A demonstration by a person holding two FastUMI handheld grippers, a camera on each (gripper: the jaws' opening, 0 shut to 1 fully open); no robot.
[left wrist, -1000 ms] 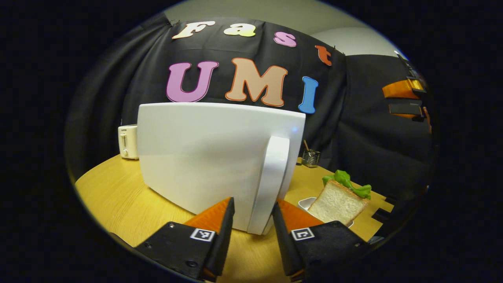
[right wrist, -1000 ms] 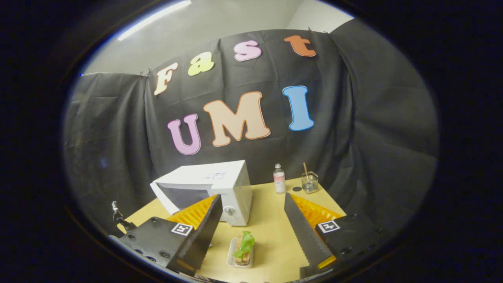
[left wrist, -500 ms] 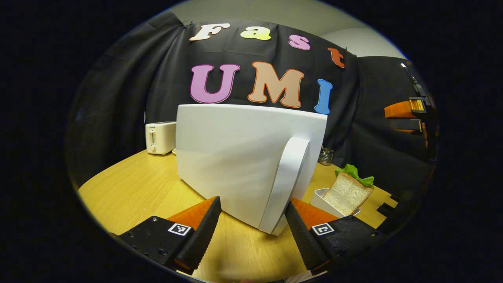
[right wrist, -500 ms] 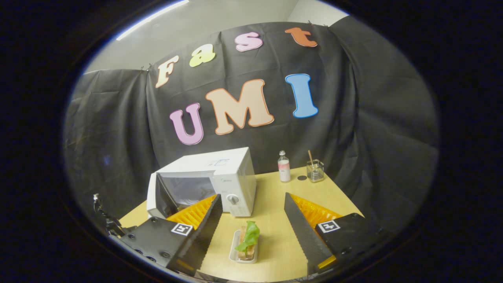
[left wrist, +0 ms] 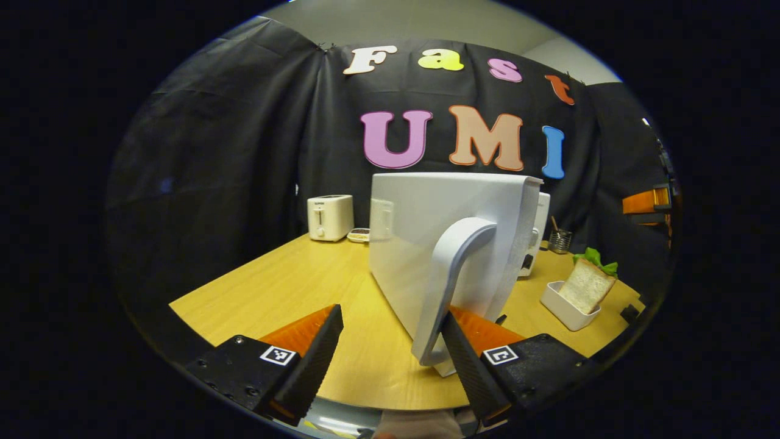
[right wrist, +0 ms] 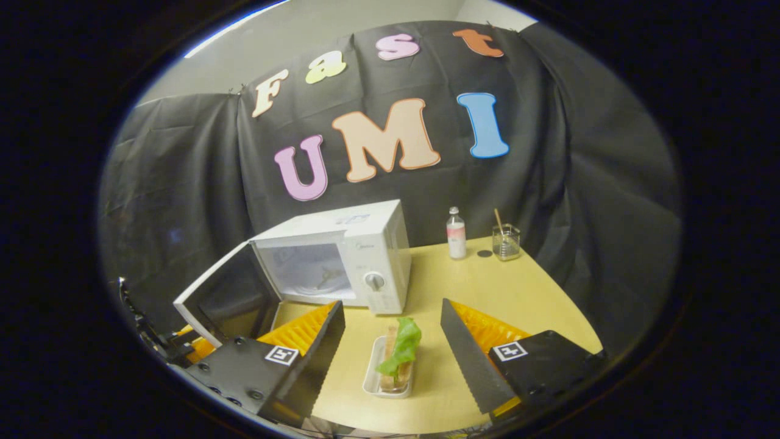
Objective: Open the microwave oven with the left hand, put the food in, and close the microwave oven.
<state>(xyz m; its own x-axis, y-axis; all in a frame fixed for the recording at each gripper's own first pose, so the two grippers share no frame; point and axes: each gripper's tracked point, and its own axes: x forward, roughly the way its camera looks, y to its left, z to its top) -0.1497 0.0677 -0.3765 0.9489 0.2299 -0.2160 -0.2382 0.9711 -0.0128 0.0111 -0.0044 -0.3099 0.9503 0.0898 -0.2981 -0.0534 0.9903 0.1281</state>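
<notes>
The white microwave (right wrist: 372, 250) stands on the wooden table with its door (right wrist: 222, 299) swung wide and the cavity (right wrist: 308, 271) showing. In the left gripper view the door's outer face (left wrist: 426, 231) is close, and its curved handle (left wrist: 454, 280) runs down between my fingers, against the right one. My left gripper (left wrist: 387, 360) is open. The food, a slice of bread with a lettuce leaf (right wrist: 399, 356) in a small white tray (right wrist: 370, 381), sits in front of the microwave. My right gripper (right wrist: 393, 360) hangs open above it. The same food (left wrist: 586, 283) shows at the right.
A white toaster (left wrist: 329, 217) stands at the table's back left. A small bottle (right wrist: 456, 233) and a glass with a stick (right wrist: 506, 241) stand at the back right. The table's near edge (left wrist: 365, 402) lies just under my left gripper.
The microwave door has swung from barely ajar to wide open as my left gripper drew the handle back. My right gripper has come closer over the food.
</notes>
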